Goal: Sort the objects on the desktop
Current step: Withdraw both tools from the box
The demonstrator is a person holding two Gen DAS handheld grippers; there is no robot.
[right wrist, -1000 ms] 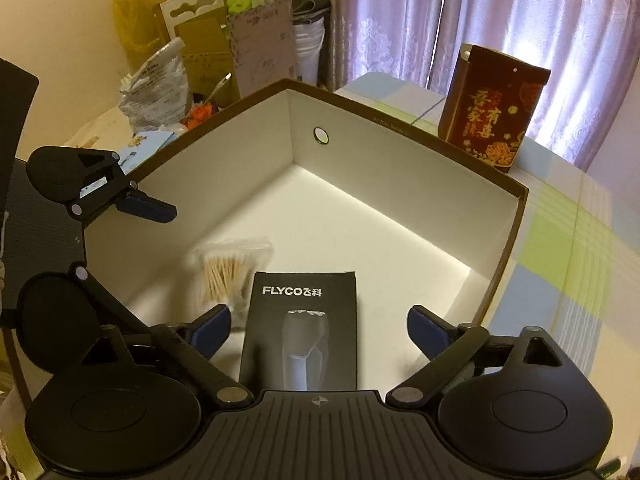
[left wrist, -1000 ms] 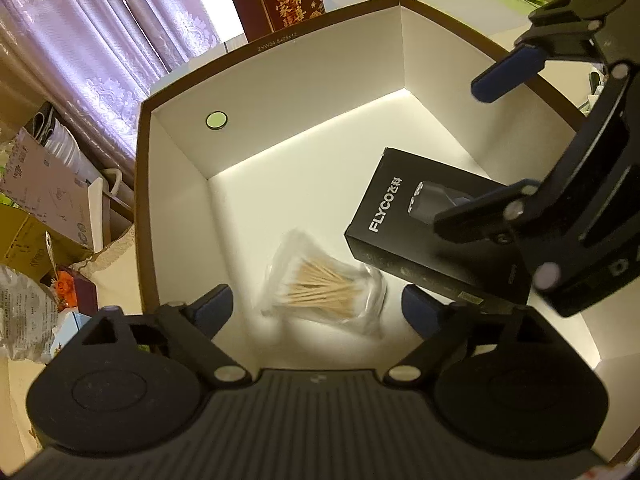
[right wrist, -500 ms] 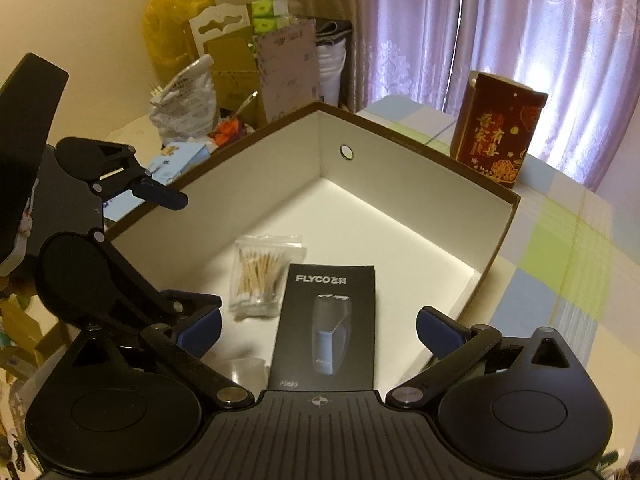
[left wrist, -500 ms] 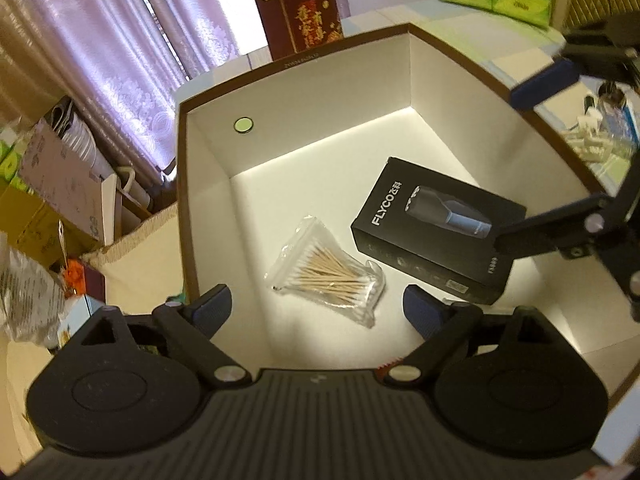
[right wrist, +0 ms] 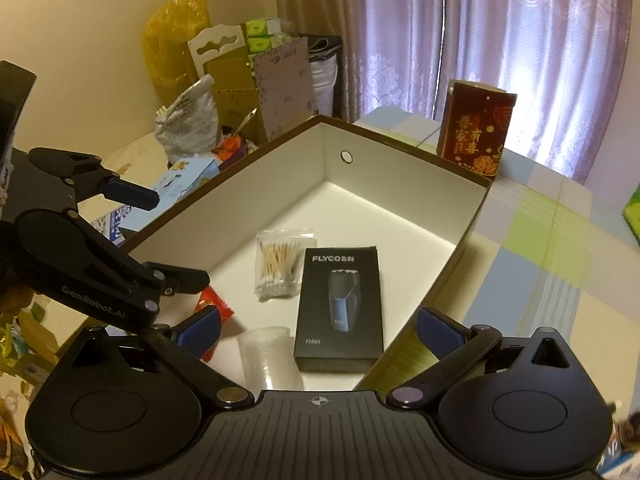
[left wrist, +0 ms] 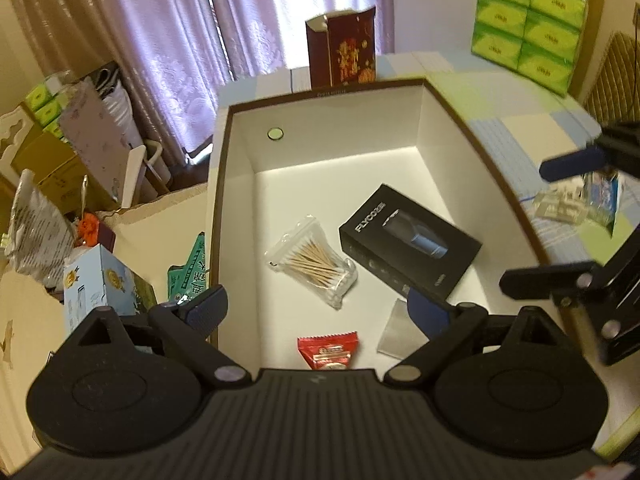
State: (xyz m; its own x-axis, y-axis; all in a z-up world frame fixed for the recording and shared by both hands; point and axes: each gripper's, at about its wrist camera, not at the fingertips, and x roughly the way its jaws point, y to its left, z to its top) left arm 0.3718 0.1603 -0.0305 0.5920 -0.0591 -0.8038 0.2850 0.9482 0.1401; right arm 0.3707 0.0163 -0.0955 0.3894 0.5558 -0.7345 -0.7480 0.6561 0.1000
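Left wrist view: left gripper w/ jaws spread wide, nothing between them, hovering above near end of the cardboard box (white inside, brown rim). In the box: bag of cotton swabs lying flat near centre; black FLYCO shaver box just beside it to the right, set diagonal, apart from the bag by a thin gap; red snack packet at near edge; clear plastic piece next to the right fingertip, partly hidden by it. Right gripper enters from the right over the box rim, fingers apart, empty. Small clear packets lie on the checked table outside the box, blurry. Red gift carton stands upright behind far wall; green tissue pack at back right.

Right wrist view: right gripper released, wide, empty, above near corner of cardboard box. FLYCO shaver box lies flat, label up, btw the fingers in view; bag of cotton swabs just left of it. Clear plastic piece at near edge, left of the shaver box. Red snack packet mostly hidden by the left gripper, which sits at left, jaws apart, empty. Red gift carton upright on table beyond far corner.
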